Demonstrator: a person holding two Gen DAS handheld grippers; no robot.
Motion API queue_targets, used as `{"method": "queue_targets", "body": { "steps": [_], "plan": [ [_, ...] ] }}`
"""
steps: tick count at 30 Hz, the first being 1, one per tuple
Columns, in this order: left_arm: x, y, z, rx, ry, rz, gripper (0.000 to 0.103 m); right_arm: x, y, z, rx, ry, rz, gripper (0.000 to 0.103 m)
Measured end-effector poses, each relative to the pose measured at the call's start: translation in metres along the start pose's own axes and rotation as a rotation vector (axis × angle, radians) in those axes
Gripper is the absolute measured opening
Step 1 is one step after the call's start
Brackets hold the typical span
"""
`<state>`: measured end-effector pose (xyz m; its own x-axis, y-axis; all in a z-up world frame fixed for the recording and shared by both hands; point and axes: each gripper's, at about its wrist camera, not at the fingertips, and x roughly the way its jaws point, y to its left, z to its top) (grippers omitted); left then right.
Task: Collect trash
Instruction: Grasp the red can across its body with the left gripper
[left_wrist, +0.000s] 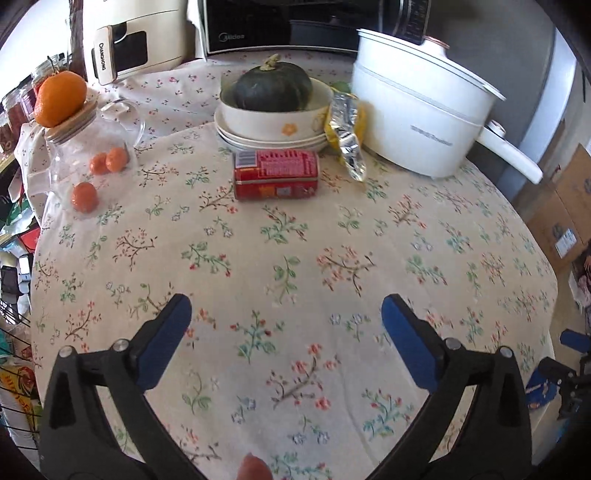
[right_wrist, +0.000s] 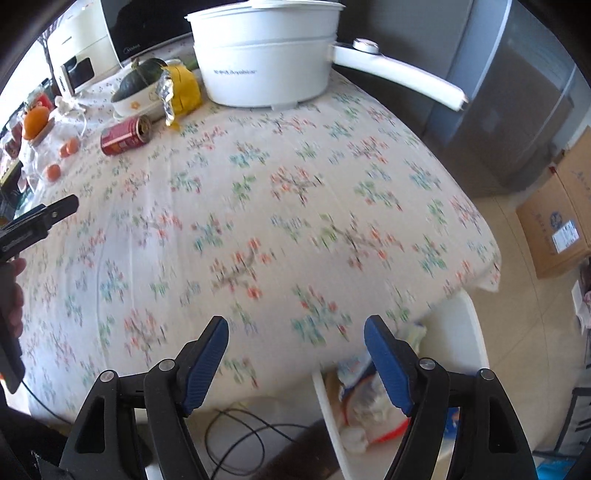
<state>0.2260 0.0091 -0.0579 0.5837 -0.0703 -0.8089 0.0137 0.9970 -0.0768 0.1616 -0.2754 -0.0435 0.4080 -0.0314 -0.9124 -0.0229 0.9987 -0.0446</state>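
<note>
A red drink can (left_wrist: 275, 174) lies on its side on the floral tablecloth, in front of the stacked bowls; it also shows in the right wrist view (right_wrist: 125, 135). A yellow and silver snack wrapper (left_wrist: 347, 129) leans between the bowls and the white pot, seen too in the right wrist view (right_wrist: 179, 92). My left gripper (left_wrist: 286, 317) is open and empty, low over the table, well short of the can. My right gripper (right_wrist: 295, 334) is open and empty over the table's near edge, above a white trash bin (right_wrist: 469, 325) holding wrappers.
A white electric pot (left_wrist: 421, 114) with a long handle stands at the back right. A green squash sits in a bowl (left_wrist: 273, 110) on plates. A glass jar (left_wrist: 88, 162) with small oranges stands at left, a microwave (left_wrist: 295, 26) behind. Cardboard boxes (right_wrist: 557, 225) sit on the floor.
</note>
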Motion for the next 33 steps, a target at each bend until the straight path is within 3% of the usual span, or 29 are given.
{"method": "queue_targets", "body": {
  "steps": [10, 18, 21, 27, 33],
  "plan": [
    [0.084, 0.011, 0.050, -0.112, -0.025, 0.037, 0.102, 0.050, 0.017, 0.073, -0.007, -0.049, 0.023, 0.081],
    [0.109, 0.018, 0.071, -0.162, -0.076, 0.008, 0.102, 0.077, 0.030, 0.100, -0.035, -0.090, 0.035, 0.081],
    [0.112, 0.024, 0.076, -0.182, -0.079, -0.032, 0.092, 0.081, 0.038, 0.104, -0.050, -0.114, 0.030, 0.081],
    [0.100, 0.031, 0.076, -0.121, -0.105, -0.038, 0.091, 0.085, 0.061, 0.117, -0.061, -0.148, 0.046, 0.081],
    [0.063, 0.059, 0.061, -0.056, -0.106, -0.029, 0.091, 0.092, 0.092, 0.137, -0.056, -0.221, 0.119, 0.081]
  ]
}}
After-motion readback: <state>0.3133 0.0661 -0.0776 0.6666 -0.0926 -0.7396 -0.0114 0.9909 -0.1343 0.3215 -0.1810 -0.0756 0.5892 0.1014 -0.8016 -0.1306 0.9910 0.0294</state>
